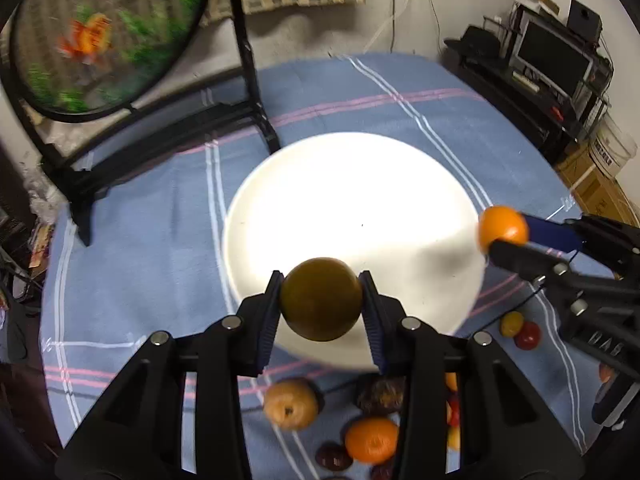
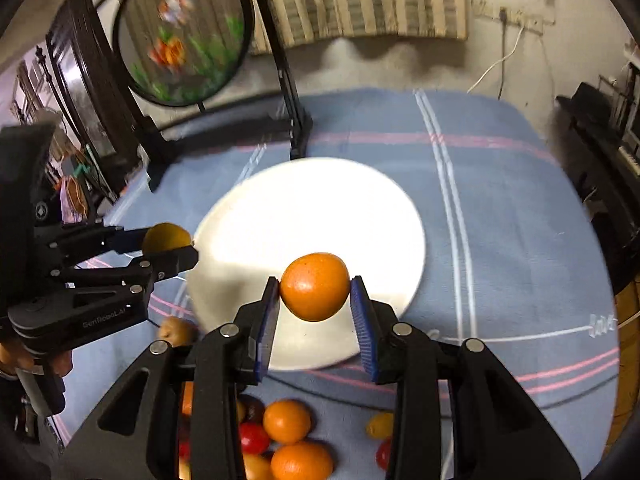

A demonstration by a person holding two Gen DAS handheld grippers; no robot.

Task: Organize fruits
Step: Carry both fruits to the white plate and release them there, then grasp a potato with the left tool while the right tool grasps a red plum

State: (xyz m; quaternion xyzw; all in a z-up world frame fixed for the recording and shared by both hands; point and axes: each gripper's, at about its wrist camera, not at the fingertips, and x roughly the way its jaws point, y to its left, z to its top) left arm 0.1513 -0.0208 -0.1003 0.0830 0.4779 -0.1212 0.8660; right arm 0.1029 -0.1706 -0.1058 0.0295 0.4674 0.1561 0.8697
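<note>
Round olive-brown fruit [image 1: 320, 304] pinched in left gripper [image 1: 321, 306], glossy orange [image 2: 314, 286] clamped in right gripper [image 2: 314, 292], both above the white plate [image 1: 360, 184].

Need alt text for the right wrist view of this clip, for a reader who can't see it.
The right gripper holds an orange above the near edge of an empty white plate on a blue striped tablecloth. At left, the left gripper holds a yellowish-brown fruit by the plate's rim. More loose fruit lies on the cloth below.

White plate [image 1: 304, 184], blue striped cloth [image 2: 500, 200], orange fruit [image 2: 314, 291], seemingly olive-brown fruit [image 1: 321, 305].
</note>
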